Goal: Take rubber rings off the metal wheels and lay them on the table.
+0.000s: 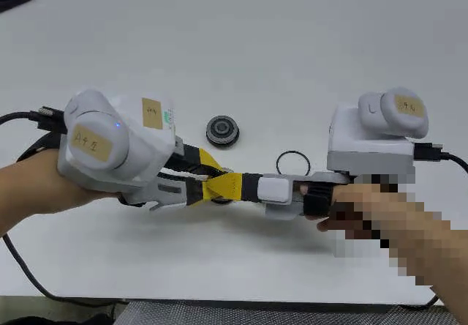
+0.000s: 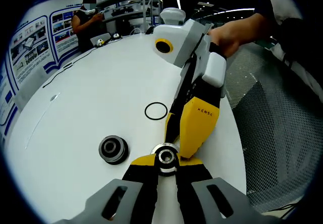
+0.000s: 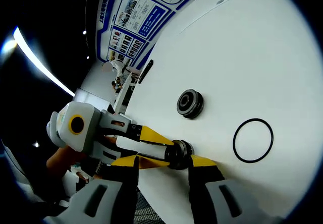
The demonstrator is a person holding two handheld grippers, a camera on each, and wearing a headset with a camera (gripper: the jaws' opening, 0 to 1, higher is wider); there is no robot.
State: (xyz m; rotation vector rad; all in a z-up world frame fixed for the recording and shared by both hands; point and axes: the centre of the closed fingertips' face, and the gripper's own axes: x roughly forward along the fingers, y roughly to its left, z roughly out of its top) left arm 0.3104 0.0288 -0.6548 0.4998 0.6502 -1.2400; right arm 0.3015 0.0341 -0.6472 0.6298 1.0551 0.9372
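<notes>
Left gripper (image 2: 166, 162): fingers clenched on a wheel (image 2: 166, 155). Right gripper (image 3: 164, 163): fingers straddle the same wheel from the opposite side, one touching it; whether they grip it cannot be told. Beyond the fingertips, one loose ring (image 3: 253, 140) lies flat on the table (image 1: 307, 61). A second wheel (image 3: 190, 103) stands near the ring, apart from it.

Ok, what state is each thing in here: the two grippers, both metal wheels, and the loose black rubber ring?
Left gripper: shut on the held metal wheel.
Right gripper: jaws either side of that wheel; grip unclear.
Held metal wheel: clamped between yellow tips.
Second metal wheel: lying free on the white table, dark rim apparently still on.
Black rubber ring: off, flat on the table.
</notes>
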